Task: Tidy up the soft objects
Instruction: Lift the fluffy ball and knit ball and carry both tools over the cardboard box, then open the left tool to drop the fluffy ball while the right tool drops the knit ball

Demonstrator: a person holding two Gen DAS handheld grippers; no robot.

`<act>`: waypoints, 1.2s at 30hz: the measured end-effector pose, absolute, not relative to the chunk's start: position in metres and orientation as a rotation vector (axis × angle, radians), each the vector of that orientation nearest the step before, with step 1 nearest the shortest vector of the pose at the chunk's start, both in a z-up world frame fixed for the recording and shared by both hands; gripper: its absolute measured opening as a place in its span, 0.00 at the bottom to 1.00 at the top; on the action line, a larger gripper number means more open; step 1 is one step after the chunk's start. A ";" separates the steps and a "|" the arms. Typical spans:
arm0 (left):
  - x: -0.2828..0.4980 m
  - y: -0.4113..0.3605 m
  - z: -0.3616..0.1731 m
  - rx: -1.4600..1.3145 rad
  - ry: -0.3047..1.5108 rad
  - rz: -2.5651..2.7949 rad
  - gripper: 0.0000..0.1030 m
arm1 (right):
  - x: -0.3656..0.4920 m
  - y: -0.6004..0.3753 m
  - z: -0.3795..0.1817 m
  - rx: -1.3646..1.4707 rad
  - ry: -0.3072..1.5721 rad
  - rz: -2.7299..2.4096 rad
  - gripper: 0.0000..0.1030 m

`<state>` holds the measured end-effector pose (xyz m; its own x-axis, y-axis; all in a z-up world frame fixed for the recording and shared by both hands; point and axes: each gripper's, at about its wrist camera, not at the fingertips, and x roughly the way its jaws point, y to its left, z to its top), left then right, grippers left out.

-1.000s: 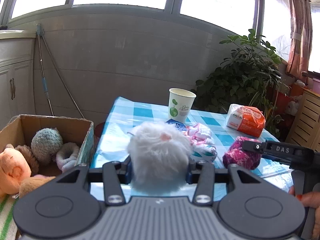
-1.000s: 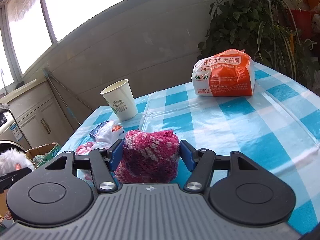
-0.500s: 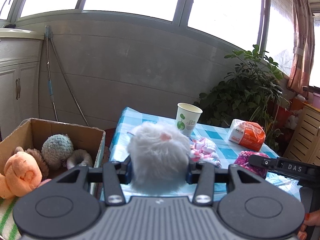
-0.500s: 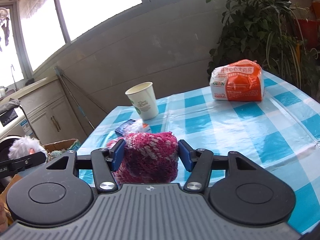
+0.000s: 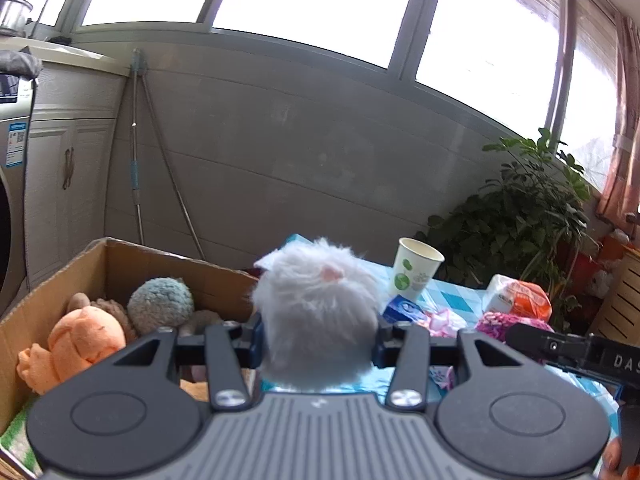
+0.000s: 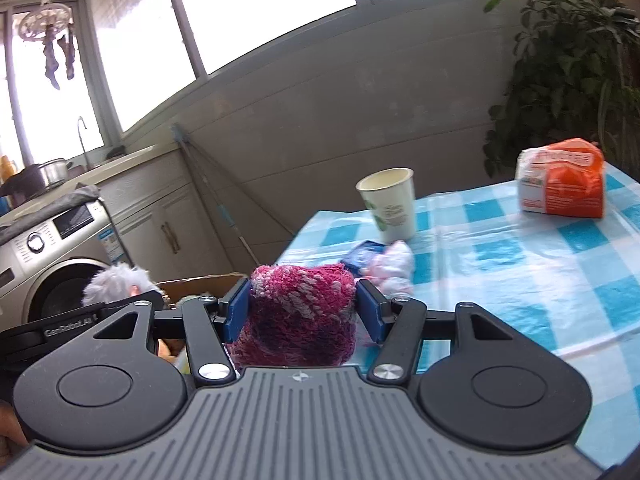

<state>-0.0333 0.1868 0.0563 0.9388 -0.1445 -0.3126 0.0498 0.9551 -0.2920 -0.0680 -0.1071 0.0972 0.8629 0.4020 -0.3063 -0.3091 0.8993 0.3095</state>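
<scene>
My left gripper (image 5: 318, 340) is shut on a white fluffy toy (image 5: 316, 312) and holds it in the air beside the right wall of a cardboard box (image 5: 48, 280). The box holds an orange plush (image 5: 80, 340), a teal ball (image 5: 160, 306) and other soft toys. My right gripper (image 6: 302, 312) is shut on a pink knitted ball (image 6: 298, 320) above the table's left end. The white toy (image 6: 116, 282) and the box (image 6: 200, 282) also show at left in the right wrist view. A pink-white soft bundle (image 6: 392, 266) lies on the table.
The table has a blue checked cloth (image 6: 520, 264). On it stand a paper cup (image 6: 390, 204), an orange-white pack (image 6: 560, 178) and a small blue packet (image 6: 364, 254). A washing machine (image 6: 44, 256), cabinets and a mop are at left; a plant (image 5: 520, 220) is behind the table.
Both grippers have risen and swung left toward the box, each still holding its toy. The box now sits closer in the left wrist view.
</scene>
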 end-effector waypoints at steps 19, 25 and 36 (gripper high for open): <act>-0.031 0.277 0.053 -0.432 0.345 0.177 0.45 | -0.065 0.024 0.093 0.213 0.485 0.682 0.70; -0.027 0.285 0.049 -0.446 0.368 0.209 0.46 | -0.060 0.044 0.082 0.188 0.525 0.731 0.70; -0.028 0.287 0.048 -0.438 0.381 0.276 0.99 | -0.065 0.038 0.073 0.198 0.559 0.723 1.00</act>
